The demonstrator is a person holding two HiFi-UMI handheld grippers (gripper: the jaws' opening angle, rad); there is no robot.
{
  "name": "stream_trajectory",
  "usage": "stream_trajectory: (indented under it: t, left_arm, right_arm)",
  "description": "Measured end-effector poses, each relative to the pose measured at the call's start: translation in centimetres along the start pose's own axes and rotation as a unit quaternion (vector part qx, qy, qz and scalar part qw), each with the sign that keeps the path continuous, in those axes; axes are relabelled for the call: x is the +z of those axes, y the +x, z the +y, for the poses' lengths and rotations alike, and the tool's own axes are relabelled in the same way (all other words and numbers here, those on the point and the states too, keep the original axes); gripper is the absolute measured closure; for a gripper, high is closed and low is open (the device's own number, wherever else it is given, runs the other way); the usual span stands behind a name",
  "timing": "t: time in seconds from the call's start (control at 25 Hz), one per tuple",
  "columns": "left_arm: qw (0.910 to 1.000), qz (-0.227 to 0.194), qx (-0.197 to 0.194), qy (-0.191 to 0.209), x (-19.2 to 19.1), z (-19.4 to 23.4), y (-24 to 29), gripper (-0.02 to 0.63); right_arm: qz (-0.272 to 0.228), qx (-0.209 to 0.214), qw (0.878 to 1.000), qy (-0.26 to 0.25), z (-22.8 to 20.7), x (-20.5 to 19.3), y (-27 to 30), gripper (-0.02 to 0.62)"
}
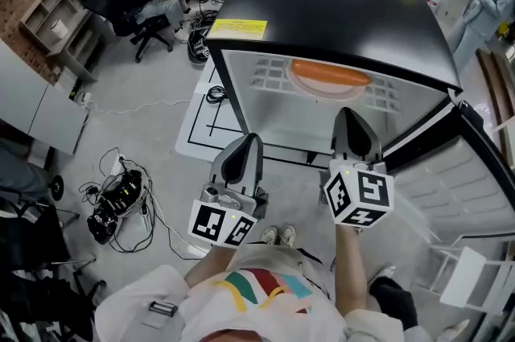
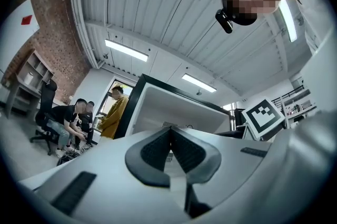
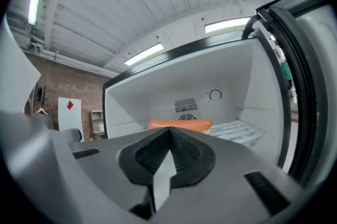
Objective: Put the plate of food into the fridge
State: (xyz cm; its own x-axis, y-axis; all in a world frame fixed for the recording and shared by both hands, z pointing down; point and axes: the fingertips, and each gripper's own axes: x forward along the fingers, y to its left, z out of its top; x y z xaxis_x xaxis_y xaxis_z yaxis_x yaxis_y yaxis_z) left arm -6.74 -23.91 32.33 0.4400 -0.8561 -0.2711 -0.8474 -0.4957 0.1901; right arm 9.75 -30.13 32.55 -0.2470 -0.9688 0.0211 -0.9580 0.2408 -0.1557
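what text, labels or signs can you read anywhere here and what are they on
No words or numbers are legible.
yellow sticker on top of the fridge: printed lines, too small to read.
white board by the brick wall: a red diamond sign, no words.
marker cubes on both tongs: black-and-white square patterns, no letters.

orange plate [image 1: 330, 80] on open fridge [image 1: 338, 18] shelf
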Motion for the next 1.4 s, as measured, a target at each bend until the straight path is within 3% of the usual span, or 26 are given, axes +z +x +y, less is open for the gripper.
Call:
stream_trajectory:
  t: [0.36, 1.08, 1.4]
  left_arm:
    - [0.9992, 0.022, -0.006, 0.032, -1.5, 0.2, 1.9, 0.600]
    - [0.9986, 0.034, -0.033, 0.024, -2.4, -0.1, 5.1, 0.600]
    - [0.9982, 0.033, -0.025, 0.043, -1.9, -0.4, 5.4, 0.600]
  right_arm:
    - [0.024, -0.006, 0.999, -0.039, 0.3, -1.9, 2.2, 0.598]
    - [0.023, -0.015, 0.999, -0.046, 0.0, -2.3, 4.8, 0.598]
    - [0.007, 0.001, 0.999, -0.031, 0.0, -1.5, 3.9, 0.598]
